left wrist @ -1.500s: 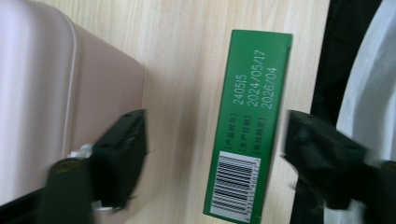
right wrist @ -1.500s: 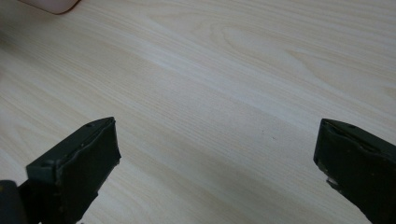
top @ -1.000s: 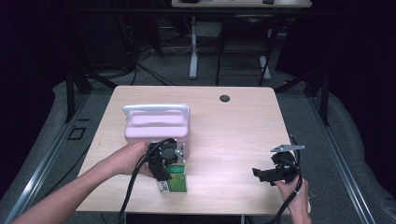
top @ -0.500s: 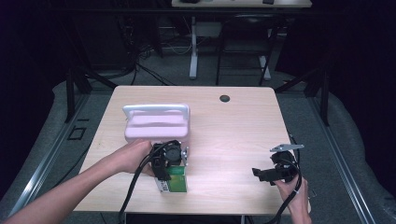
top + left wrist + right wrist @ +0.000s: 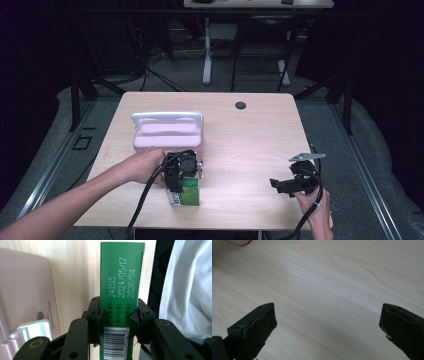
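My left claw (image 5: 117,317) has just been closing, and it now pinches the green carton (image 5: 122,290) across its narrow sides near the barcode end; both pads press the card in. I judge that a grip low on the carton, with most of its length sticking out ahead of the jaws, lets me lift it without the claw covering the far end, so I can set that end down wherever it goes. In the high view the carton (image 5: 190,194) sits near the front edge of the table (image 5: 250,140), under the left claw (image 5: 186,170) and just in front of the pink box (image 5: 169,134). That box, with its white handle (image 5: 167,117), is the one thing close by, and I would have to rise clear of it before moving forward. My right claw (image 5: 327,327) hangs spread wide over bare wood, holding nothing, well apart to the right (image 5: 292,184). A small dark disc (image 5: 241,105) lies far back, out of the way.
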